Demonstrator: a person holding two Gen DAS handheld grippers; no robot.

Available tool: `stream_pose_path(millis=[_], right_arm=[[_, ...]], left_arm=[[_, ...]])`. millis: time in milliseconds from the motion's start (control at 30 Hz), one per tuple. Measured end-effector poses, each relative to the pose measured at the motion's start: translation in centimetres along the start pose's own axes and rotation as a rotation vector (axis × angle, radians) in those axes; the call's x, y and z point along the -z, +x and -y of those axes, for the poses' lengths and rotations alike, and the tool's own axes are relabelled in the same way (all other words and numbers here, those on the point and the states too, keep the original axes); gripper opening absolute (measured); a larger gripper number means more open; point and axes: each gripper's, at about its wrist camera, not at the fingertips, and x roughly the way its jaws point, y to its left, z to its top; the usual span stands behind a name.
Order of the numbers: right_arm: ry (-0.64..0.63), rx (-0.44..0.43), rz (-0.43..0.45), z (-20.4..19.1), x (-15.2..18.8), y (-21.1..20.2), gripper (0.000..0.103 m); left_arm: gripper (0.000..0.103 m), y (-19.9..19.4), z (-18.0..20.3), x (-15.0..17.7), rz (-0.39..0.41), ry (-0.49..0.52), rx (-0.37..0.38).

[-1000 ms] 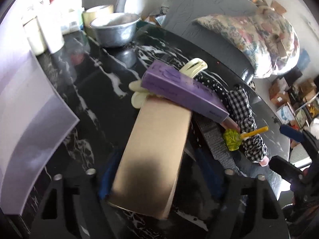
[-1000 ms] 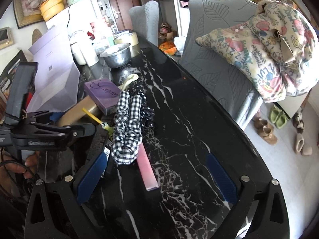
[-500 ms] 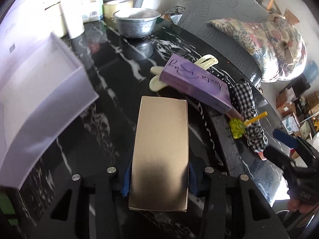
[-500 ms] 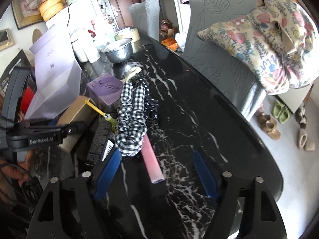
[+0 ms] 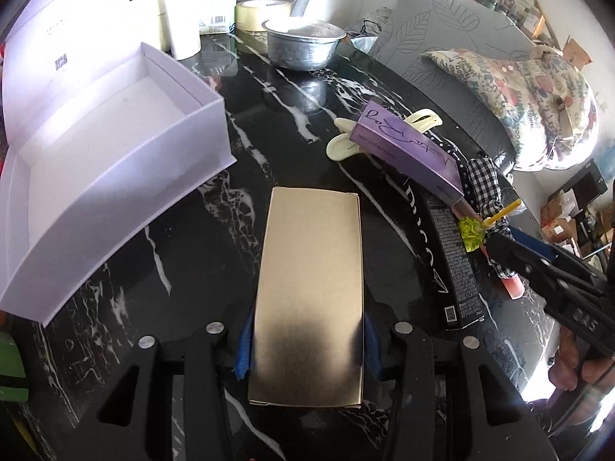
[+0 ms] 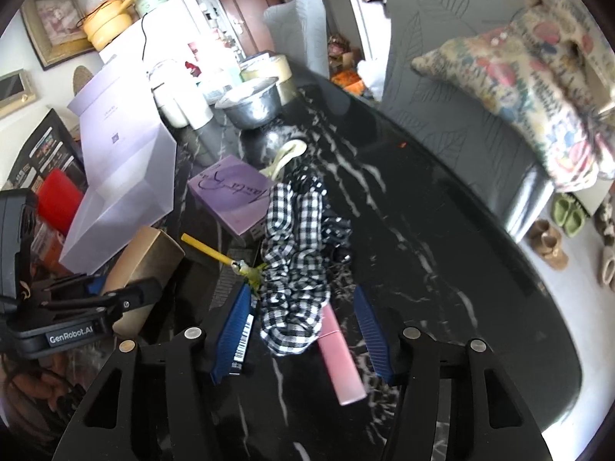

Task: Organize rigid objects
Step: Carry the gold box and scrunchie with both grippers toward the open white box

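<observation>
- The left gripper point(image 5: 307, 349) pinches the gold box point(image 5: 309, 288) above the black marble counter point(image 5: 192, 230).
- The right gripper's point(image 6: 303, 326) jaws are closing around the checked scrunchie point(image 6: 294, 269) and pink tube point(image 6: 342, 361), pads still apart from them.

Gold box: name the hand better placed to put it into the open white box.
Left. The left gripper already has its fingers clamped on the gold box, with the white box just beside it. The right gripper is closing around the pink tube.
</observation>
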Motion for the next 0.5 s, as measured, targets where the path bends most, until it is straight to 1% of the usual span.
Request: stream_pose_path(millis=[67, 100, 200, 500], right_arm=[[0.014, -0.01, 0.01, 0.1, 0.1, 0.1, 0.026], [0.021, -0.009, 0.021, 0.2, 0.2, 0.0, 0.023], [0.008, -0.02, 0.032, 0.1, 0.3, -0.5, 0.023], [-0.011, 0.006, 0.047, -0.5, 1.2, -2.4, 0.023]], left_arm=[[0.044, 0.0, -0.2, 0.1, -0.001, -0.009, 0.0], [0.044, 0.0, -0.3, 0.1, 0.001, -0.012, 0.002], [0.044, -0.2, -0.3, 0.2, 0.003, -0.018, 0.008], [0.044, -1.8, -0.1, 0.5, 0.043, -0.016, 0.017]])
